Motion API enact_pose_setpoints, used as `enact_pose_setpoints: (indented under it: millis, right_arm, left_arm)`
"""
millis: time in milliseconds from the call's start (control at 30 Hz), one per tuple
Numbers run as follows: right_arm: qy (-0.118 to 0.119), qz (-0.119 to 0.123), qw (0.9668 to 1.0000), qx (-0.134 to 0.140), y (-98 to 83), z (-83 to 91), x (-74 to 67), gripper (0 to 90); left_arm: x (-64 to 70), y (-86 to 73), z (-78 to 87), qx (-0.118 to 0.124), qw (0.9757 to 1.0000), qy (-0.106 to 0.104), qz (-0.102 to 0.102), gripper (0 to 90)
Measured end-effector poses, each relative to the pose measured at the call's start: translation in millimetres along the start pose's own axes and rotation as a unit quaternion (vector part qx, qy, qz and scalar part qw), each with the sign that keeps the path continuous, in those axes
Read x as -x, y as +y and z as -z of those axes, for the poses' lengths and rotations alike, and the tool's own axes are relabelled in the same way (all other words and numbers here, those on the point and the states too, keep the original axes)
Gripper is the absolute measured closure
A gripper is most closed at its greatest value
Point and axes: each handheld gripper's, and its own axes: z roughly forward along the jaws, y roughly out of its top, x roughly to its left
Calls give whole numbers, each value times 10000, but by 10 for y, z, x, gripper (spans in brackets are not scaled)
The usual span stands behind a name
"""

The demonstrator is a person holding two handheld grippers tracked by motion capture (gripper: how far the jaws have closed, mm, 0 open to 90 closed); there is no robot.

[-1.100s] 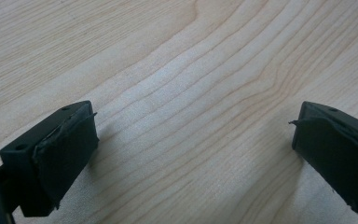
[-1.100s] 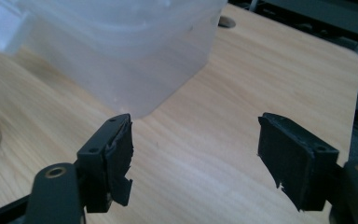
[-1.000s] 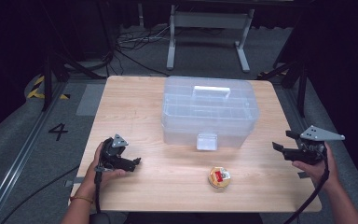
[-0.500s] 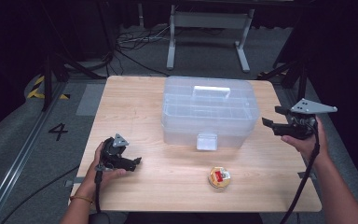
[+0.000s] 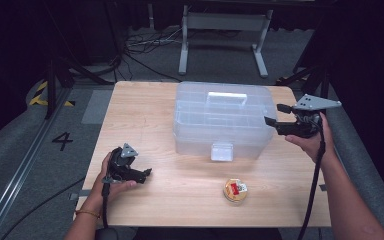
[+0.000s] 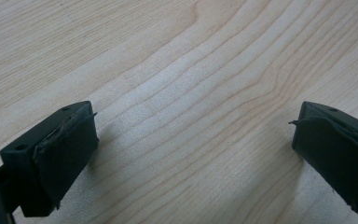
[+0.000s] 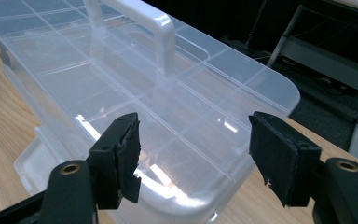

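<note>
A clear plastic organizer box (image 5: 222, 120) with a white handle (image 5: 226, 96) stands on the wooden surface (image 5: 140, 110). A small round tin (image 5: 235, 190) lies near its front. Behind, cables (image 5: 145, 47) sprawl on the grey floor (image 5: 20, 145), marked "4".

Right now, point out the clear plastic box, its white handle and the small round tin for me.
clear plastic box (image 5: 195, 135): high view, front wall left of the latch.
white handle (image 7: 161, 35): right gripper view, top bar of the handle on the lid.
small round tin (image 5: 235, 190): high view, middle of its lid.
</note>
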Motion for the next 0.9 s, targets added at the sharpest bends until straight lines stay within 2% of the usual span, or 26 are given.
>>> enact_pose_setpoints:
  millis: [200, 267, 367, 400, 467, 533, 600, 633, 667, 733, 800, 900]
  right_arm:
    - [138, 186, 9997, -112, 193, -112, -24, 380]
    - [175, 181, 9996, -140, 247, -151, -22, 393]
    - [204, 191, 9995, -178, 298, -200, -27, 412]
    - [196, 204, 9994, -204, 315, -219, -27, 417]
    - [214, 221, 9992, -255, 344, -258, -32, 427]
    - [187, 246, 9986, -429, 389, -341, -38, 435]
    - [211, 236, 9980, -546, 420, -388, -32, 436]
    - [196, 258, 9978, -581, 438, -407, -31, 436]
    - [196, 269, 9975, -615, 456, -427, -29, 436]
    - [224, 316, 9968, -695, 490, -467, -35, 437]
    - [160, 372, 9959, -815, 518, -513, -49, 448]
    - [197, 389, 9949, -909, 543, -590, -65, 482]
  left_arm:
    - [7, 14, -13, 22, 10000, 59, 23, 5]
    - [15, 39, -29, 12, 10000, 69, 45, 7]
    - [39, 76, -47, 29, 9999, 92, 106, 77]
    - [55, 112, -70, 88, 9999, 104, 86, 77]
    - [91, 172, -109, 97, 9999, 48, 55, 163]
    - [103, 247, -141, 52, 9999, -94, -84, 168]
    - [129, 302, -153, 247, 9992, -276, -162, 186]
    - [134, 355, -161, 240, 9990, -324, -195, 203]
    - [149, 418, -166, 245, 9989, -353, -189, 196]
    - [192, 548, -174, 316, 9983, -368, -319, 190]
    - [228, 664, -180, 502, 9971, -454, -353, 183]
    - [267, 805, -197, 676, 9956, -479, -437, 178]
